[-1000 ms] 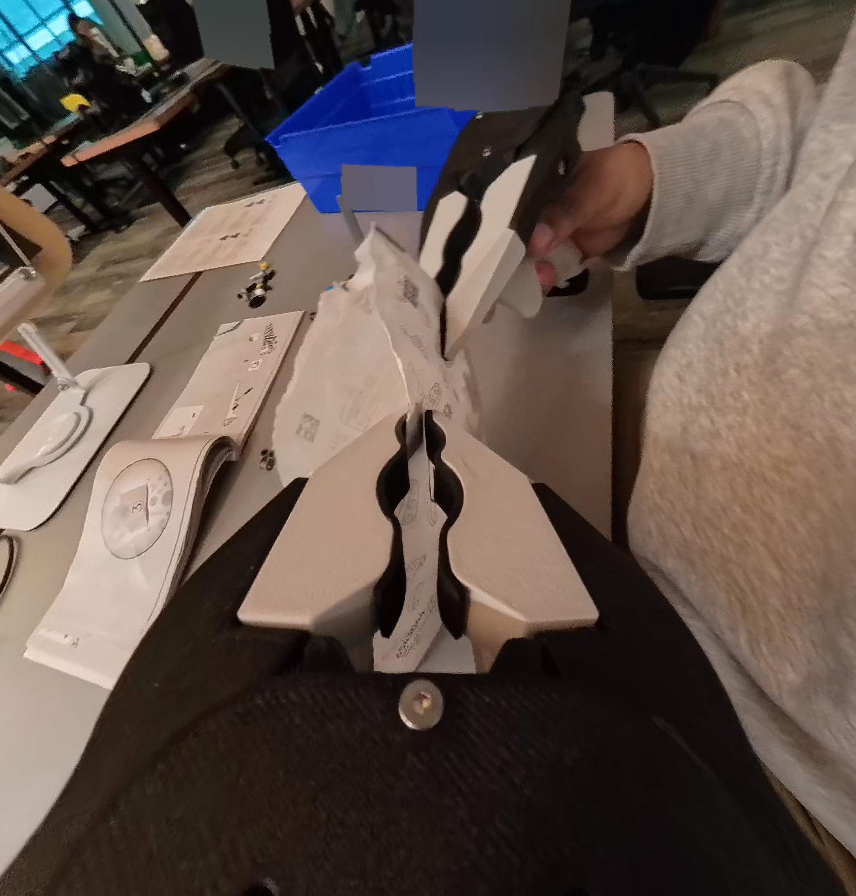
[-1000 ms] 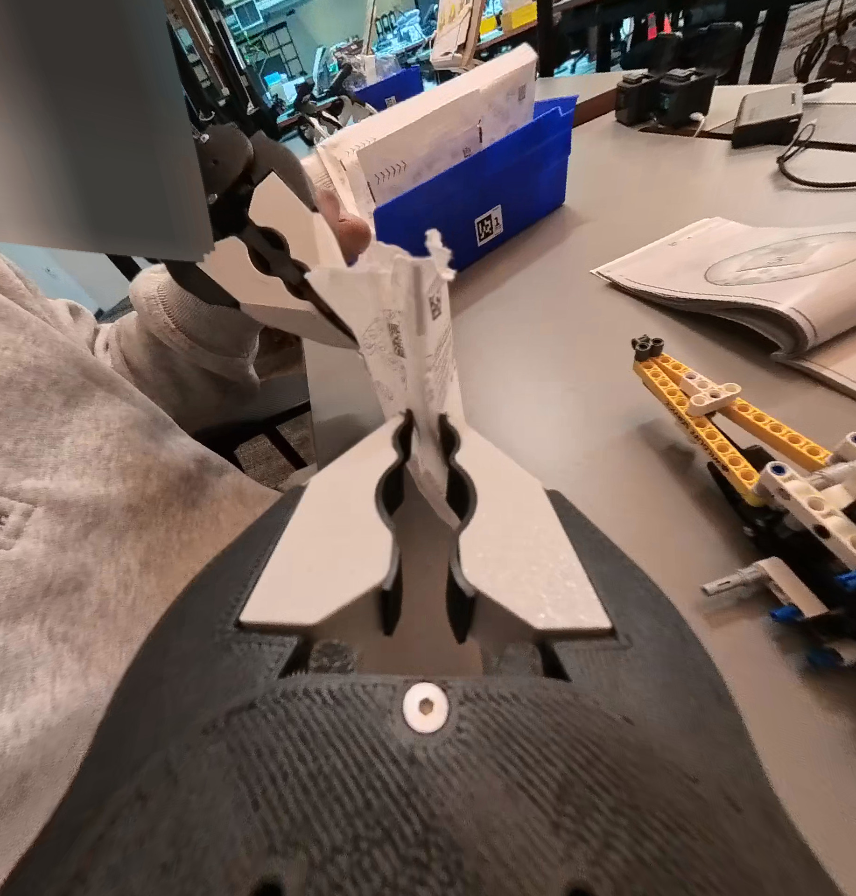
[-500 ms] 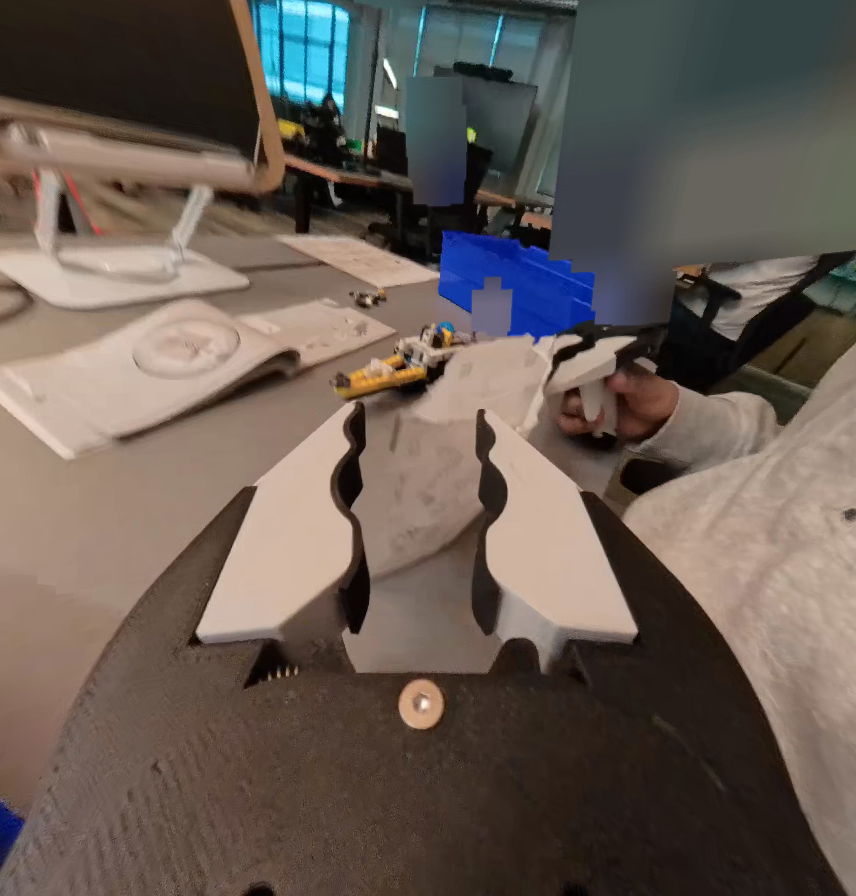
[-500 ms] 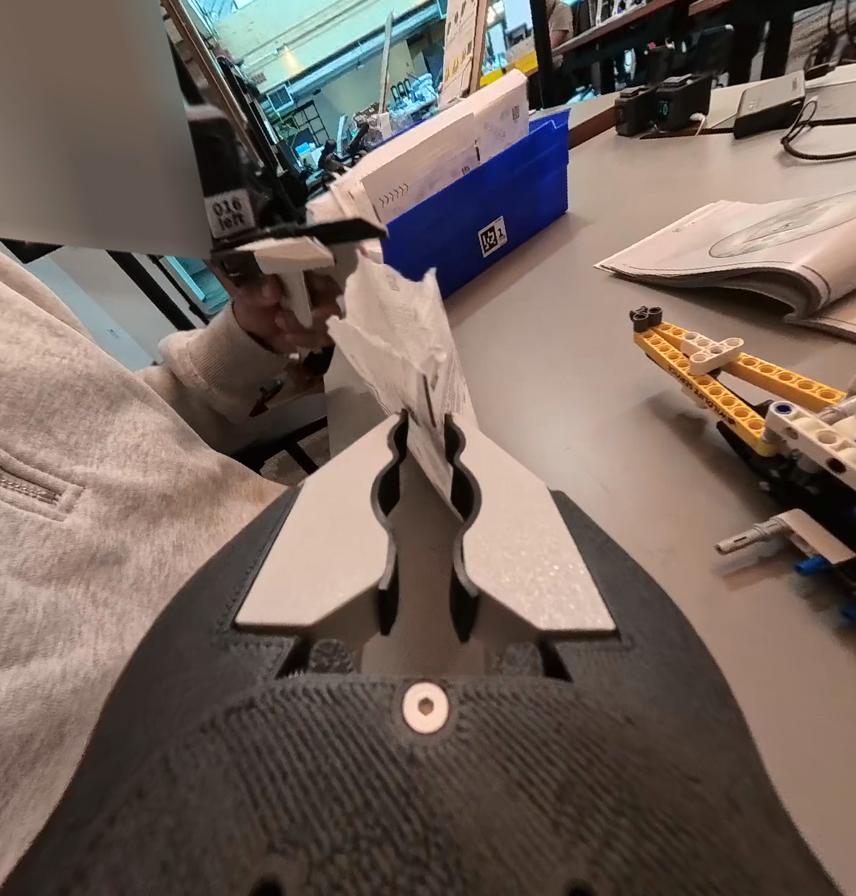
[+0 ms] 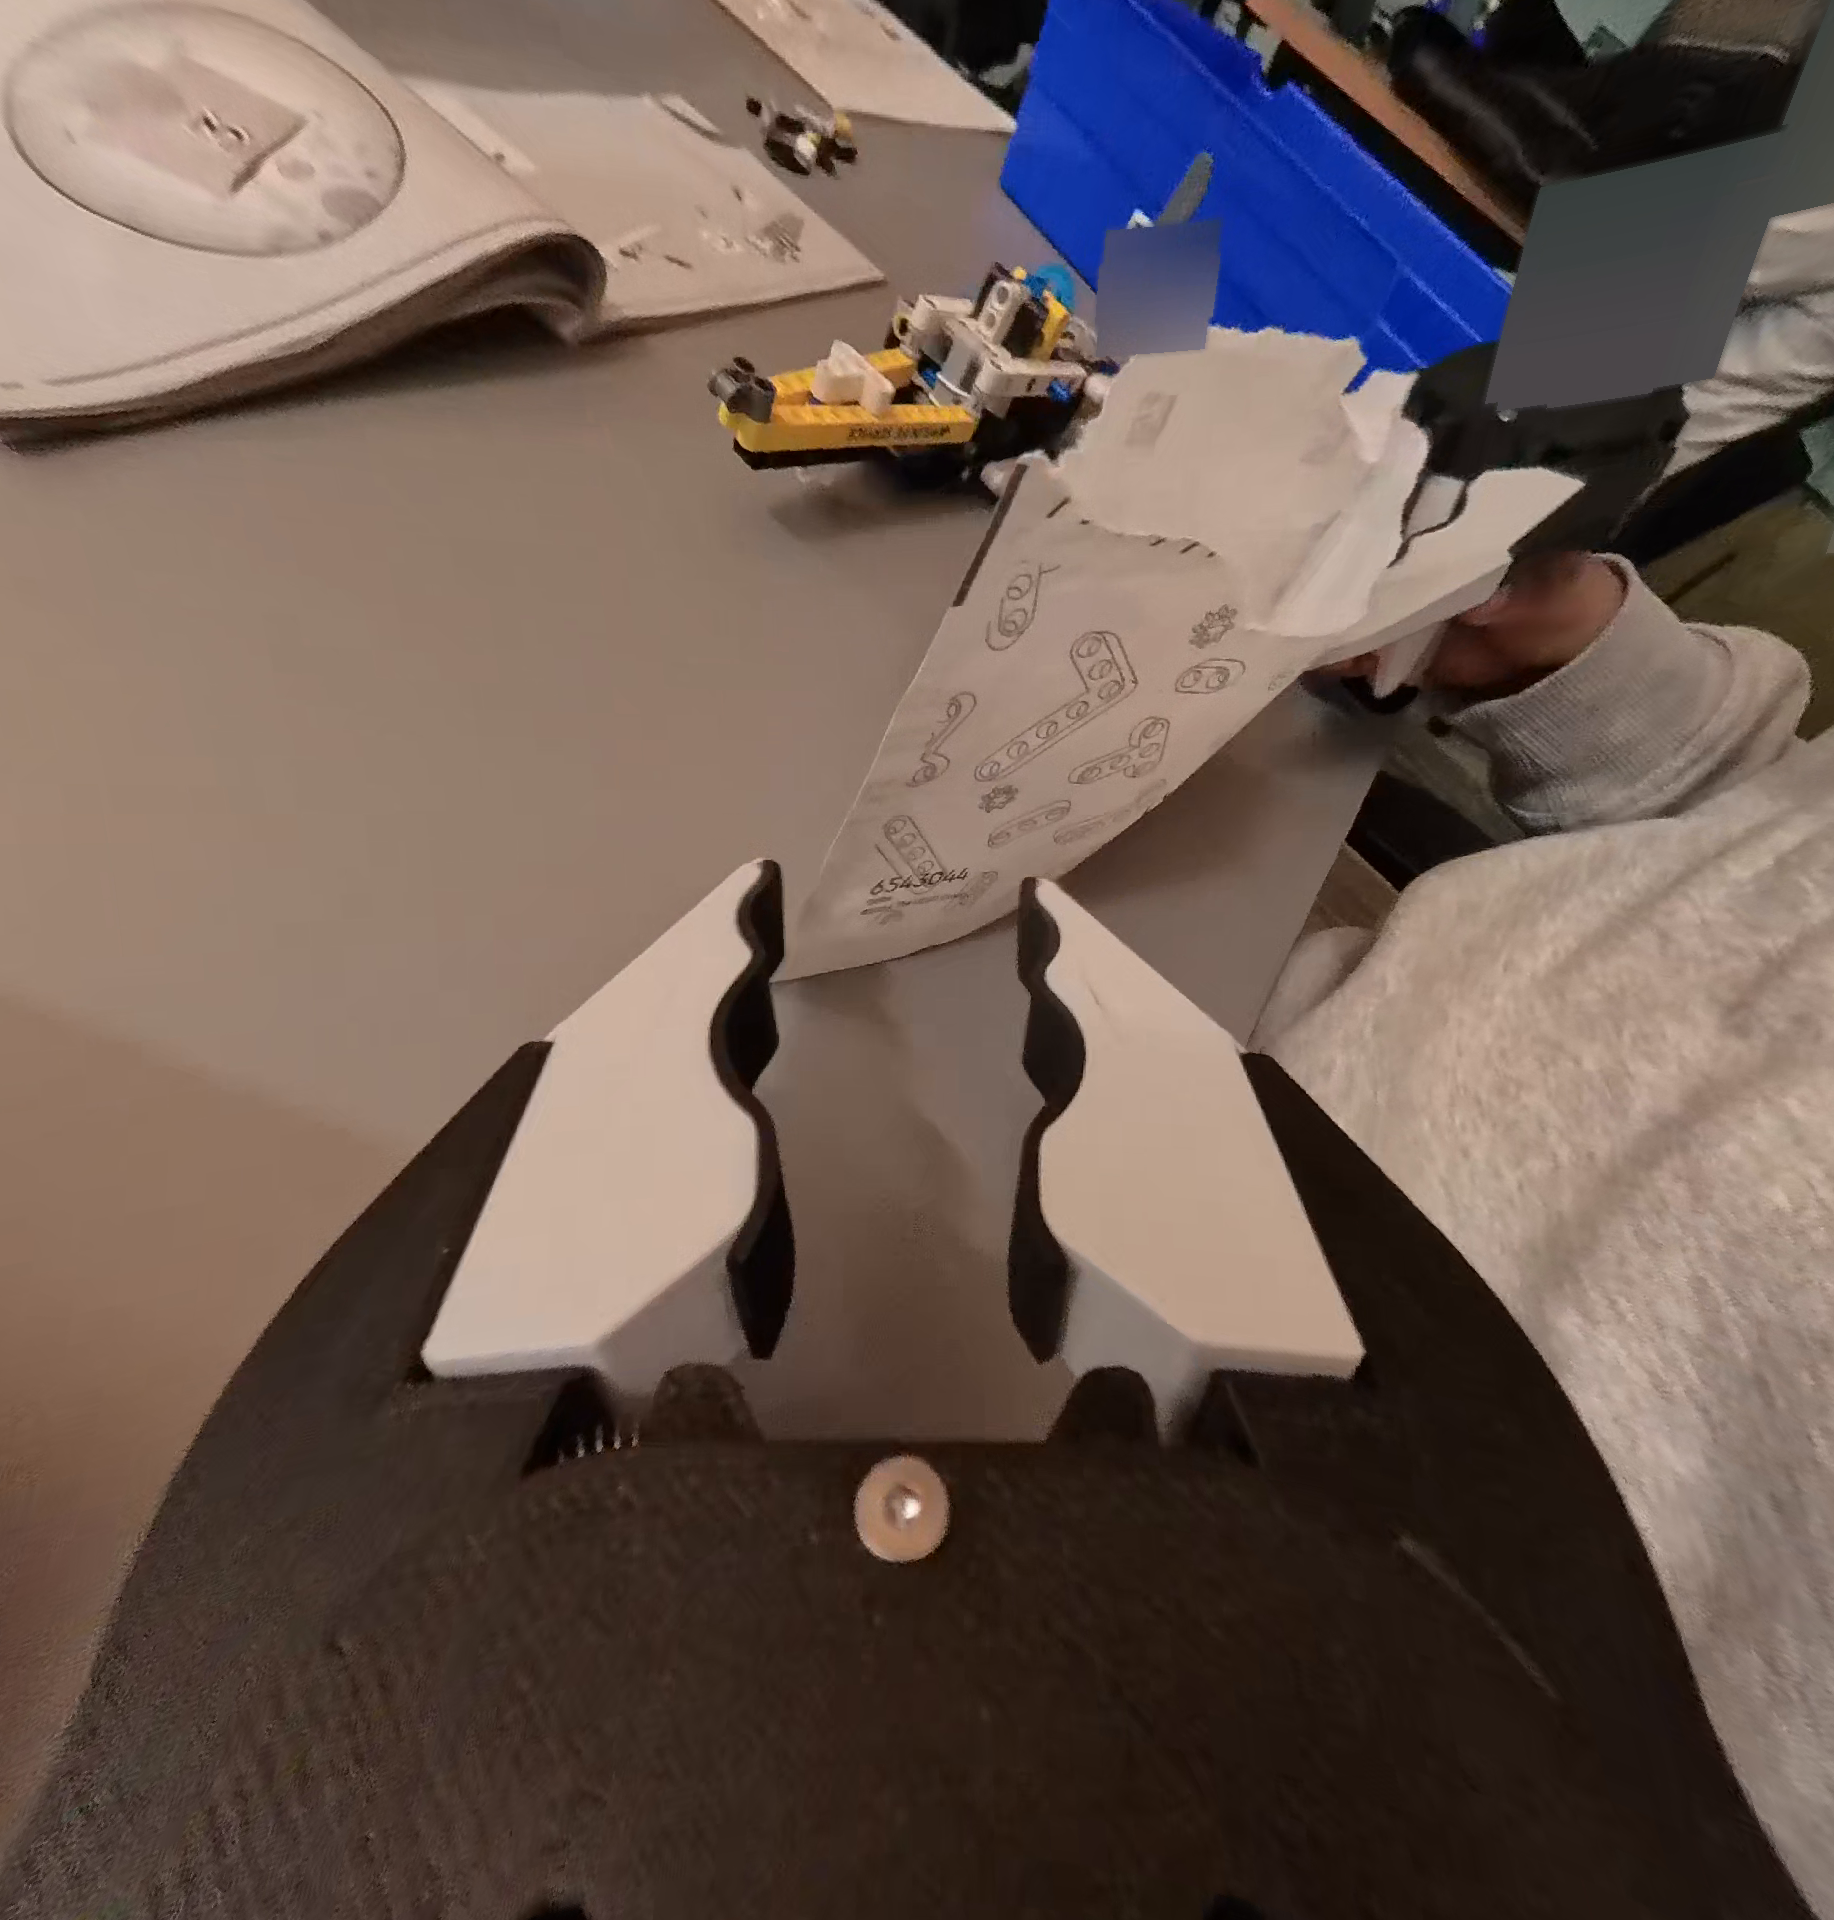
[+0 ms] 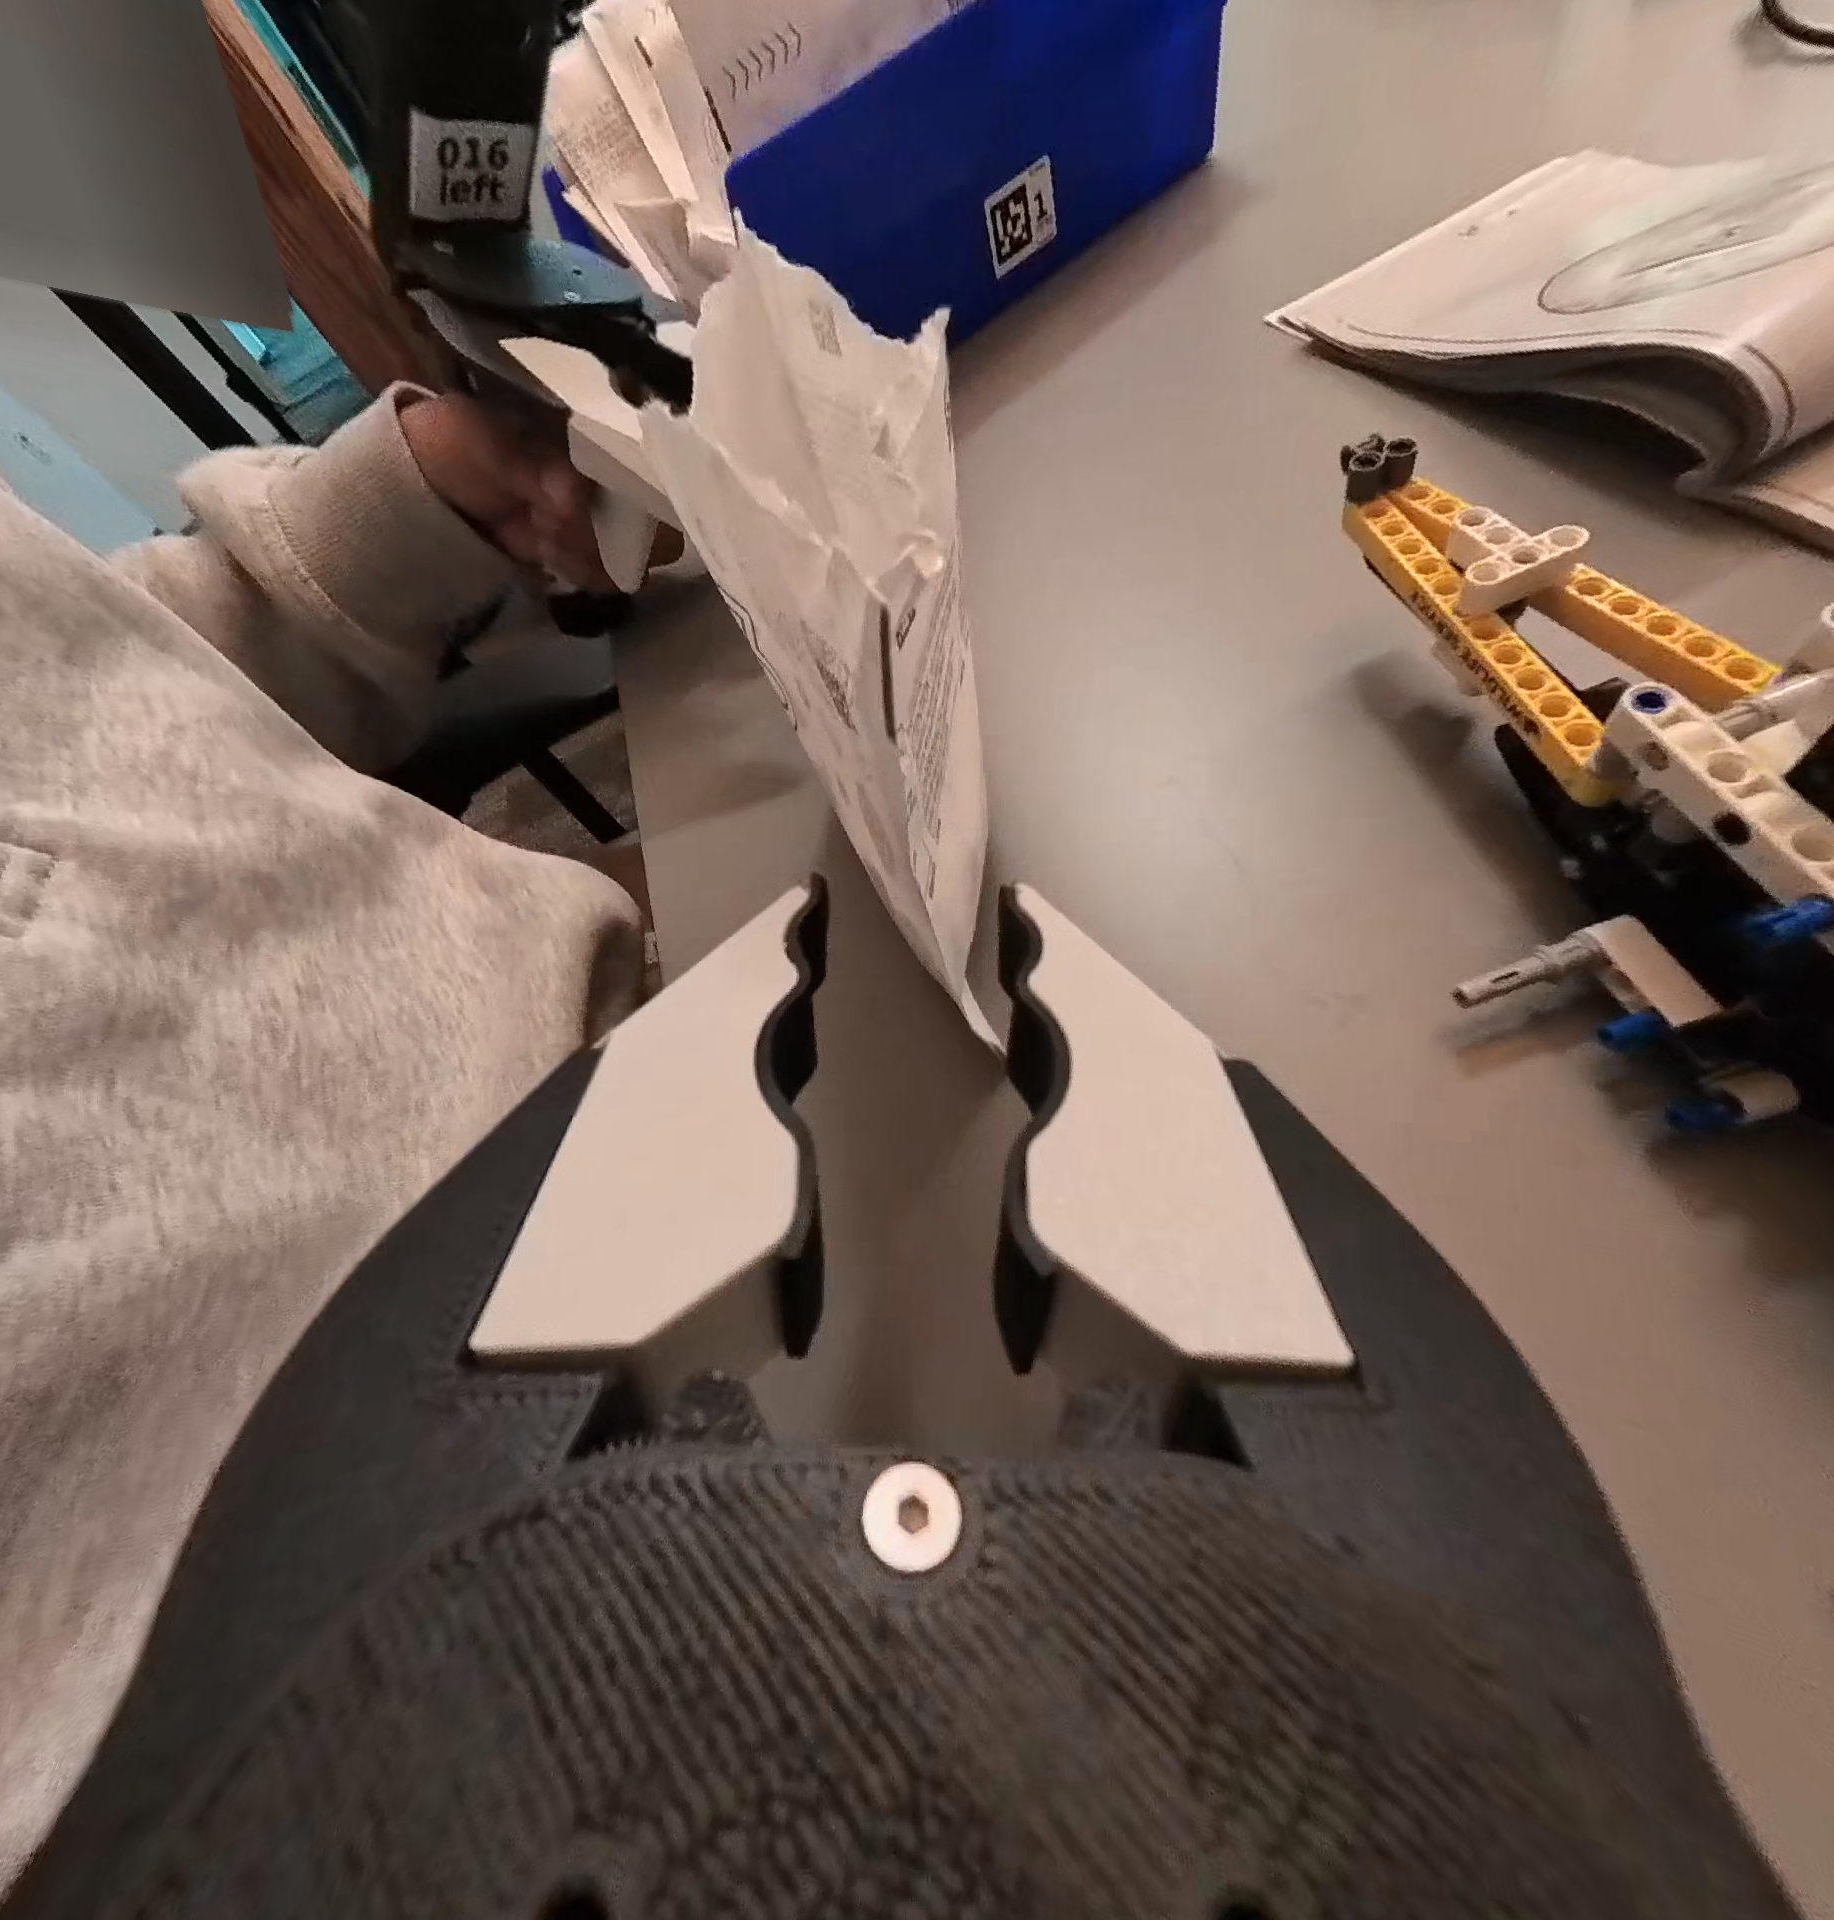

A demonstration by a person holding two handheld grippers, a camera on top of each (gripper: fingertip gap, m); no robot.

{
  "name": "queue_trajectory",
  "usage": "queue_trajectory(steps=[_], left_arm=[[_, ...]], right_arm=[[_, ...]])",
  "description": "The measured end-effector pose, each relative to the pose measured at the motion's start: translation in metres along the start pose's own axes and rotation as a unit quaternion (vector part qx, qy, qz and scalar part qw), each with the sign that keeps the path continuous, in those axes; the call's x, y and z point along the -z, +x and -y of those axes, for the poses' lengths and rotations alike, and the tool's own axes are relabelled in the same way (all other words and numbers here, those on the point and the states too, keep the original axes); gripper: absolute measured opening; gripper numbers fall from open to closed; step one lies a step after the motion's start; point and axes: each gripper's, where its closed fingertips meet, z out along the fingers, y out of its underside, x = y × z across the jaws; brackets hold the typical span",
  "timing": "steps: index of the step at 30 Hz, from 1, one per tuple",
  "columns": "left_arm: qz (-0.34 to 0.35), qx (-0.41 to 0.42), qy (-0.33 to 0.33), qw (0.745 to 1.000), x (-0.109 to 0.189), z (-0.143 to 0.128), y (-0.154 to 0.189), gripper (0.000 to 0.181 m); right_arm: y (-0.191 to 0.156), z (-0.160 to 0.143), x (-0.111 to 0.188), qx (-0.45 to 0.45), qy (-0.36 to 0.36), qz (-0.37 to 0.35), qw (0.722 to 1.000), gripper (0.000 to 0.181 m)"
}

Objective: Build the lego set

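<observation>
A white paper parts bag (image 5: 1058,727) with a torn top stretches between my two grippers above the grey table (image 5: 373,727). In the left wrist view my left gripper (image 5: 897,878) is open, with the bag's lower edge just past its fingertips. The right gripper (image 5: 1464,509) is at the bag's torn top. In the right wrist view my right gripper (image 6: 911,888) is open, with a corner of the bag (image 6: 851,520) loose between its fingers. The left gripper (image 6: 601,384) is at the bag's far edge. A part-built yellow, white and black lego model (image 5: 892,405) (image 6: 1619,727) lies on the table.
An open instruction booklet (image 5: 269,208) (image 6: 1619,281) lies beyond the model. A blue bin (image 5: 1256,208) (image 6: 944,177) holding paper bags stands at the back. A small loose piece (image 5: 799,135) lies near the booklet. The person's grey-sleeved body (image 6: 217,831) is close beside both grippers. There is about 15 centimetres between the tips of the two grippers.
Both grippers were shut on the bag a second ago. The left one opened and swung round first, and now the right one has opened too. The bag hangs looser.
</observation>
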Motion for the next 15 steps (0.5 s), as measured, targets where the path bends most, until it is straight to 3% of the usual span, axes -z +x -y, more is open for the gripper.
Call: queue_trajectory(steps=[5, 15], left_arm=[[-0.002, 0.001, -0.014, 1.000, -0.003, -0.003, 0.001, 0.005], [0.041, -0.006, -0.029, 0.999, -0.010, 0.004, -0.006, 0.000]], right_arm=[[0.003, -0.006, -0.005, -0.001, -0.016, -0.005, 1.000, 0.009], [-0.004, 0.003, -0.027, -0.061, -0.007, 0.016, 0.998, 0.005]])
